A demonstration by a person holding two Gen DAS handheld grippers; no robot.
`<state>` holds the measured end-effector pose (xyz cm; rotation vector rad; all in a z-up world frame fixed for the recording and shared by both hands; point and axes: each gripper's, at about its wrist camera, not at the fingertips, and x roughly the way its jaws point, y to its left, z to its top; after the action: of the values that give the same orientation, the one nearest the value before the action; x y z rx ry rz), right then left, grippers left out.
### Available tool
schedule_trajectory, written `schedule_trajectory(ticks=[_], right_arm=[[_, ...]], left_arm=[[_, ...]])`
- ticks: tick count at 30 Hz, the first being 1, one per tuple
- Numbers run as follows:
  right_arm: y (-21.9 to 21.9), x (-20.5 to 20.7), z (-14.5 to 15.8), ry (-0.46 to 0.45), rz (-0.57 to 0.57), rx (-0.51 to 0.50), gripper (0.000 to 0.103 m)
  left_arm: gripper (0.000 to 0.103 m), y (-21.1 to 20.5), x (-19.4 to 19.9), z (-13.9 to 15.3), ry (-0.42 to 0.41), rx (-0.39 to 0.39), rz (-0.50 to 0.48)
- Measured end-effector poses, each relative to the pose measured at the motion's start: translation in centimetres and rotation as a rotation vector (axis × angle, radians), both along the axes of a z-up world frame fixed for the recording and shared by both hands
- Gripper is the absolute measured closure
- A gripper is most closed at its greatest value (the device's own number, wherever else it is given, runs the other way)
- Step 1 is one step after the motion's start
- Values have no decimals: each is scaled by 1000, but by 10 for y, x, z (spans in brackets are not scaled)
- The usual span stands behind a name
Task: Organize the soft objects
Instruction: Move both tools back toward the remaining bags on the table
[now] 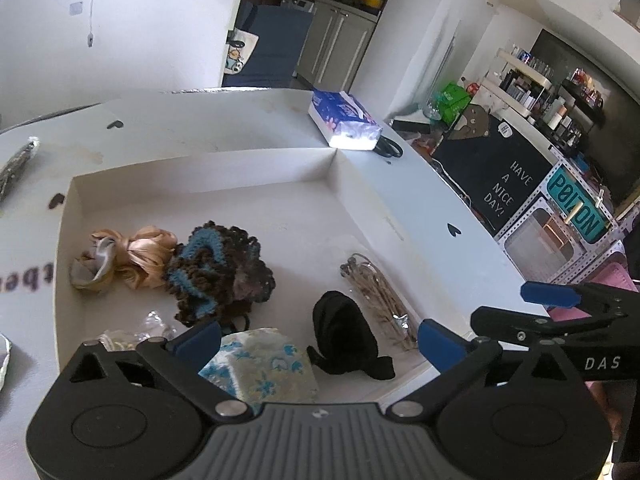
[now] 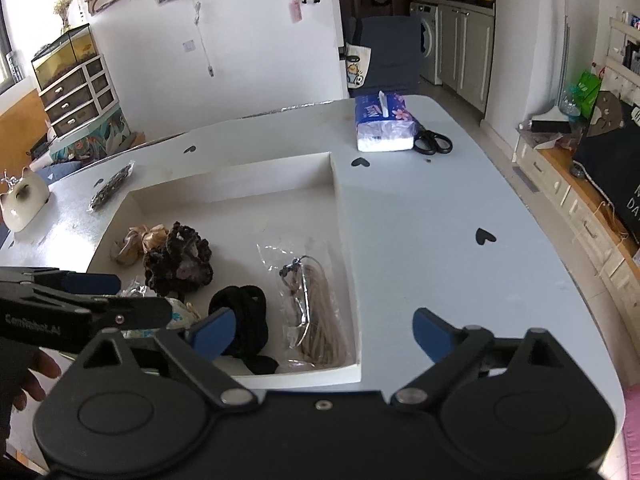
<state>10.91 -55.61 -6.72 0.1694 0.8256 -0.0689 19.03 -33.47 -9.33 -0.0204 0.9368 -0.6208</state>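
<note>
A shallow white box (image 1: 200, 168) lies on the pale table. Inside it are a beige satin scrunchie (image 1: 132, 256), a brown and blue crocheted scrunchie (image 1: 220, 268), a black fabric band (image 1: 344, 336), a blue-flowered cloth (image 1: 260, 364) and a clear bag of beige cord (image 1: 380, 296). My left gripper (image 1: 316, 340) hangs open above the box's near end, over the flowered cloth and the black band, holding nothing. My right gripper (image 2: 322, 332) is also open and empty, above the box's near right corner (image 2: 356, 372), with the black band (image 2: 240, 312) by its left fingertip.
A blue tissue pack (image 2: 384, 124) and black scissors (image 2: 434, 142) lie at the table's far side. A dark packet (image 2: 112, 186) and a cat-shaped ornament (image 2: 22, 204) sit left of the box. A hand (image 2: 36, 372) shows at the lower left. The table's edge curves along the right.
</note>
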Motion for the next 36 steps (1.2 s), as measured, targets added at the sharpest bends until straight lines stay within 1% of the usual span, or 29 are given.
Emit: schedule_trajectory(ticks=[4,11,19,25,30,36], right_arm=[[1,-6,1,-12,-22,-14,0],[5,-15,4,-42,-63,-24,0],[23,-24,10,-85,-110,-35,0],[47,-25,10,-102,-132,-27,0],[72,-19,9,-106,-142,-29,0],[110,-3,10,-118,-102,-30,0]], left_arm=[[0,7,-4,3,-28,6,10],[0,20,-10,8,-58,8,12],[0,44,-9,12,-83,2,-5],[0,70,-6,18,-96,-3,-5],[0,99,-2,20,-101,8,25],[0,141,4,22,-100,12,73]])
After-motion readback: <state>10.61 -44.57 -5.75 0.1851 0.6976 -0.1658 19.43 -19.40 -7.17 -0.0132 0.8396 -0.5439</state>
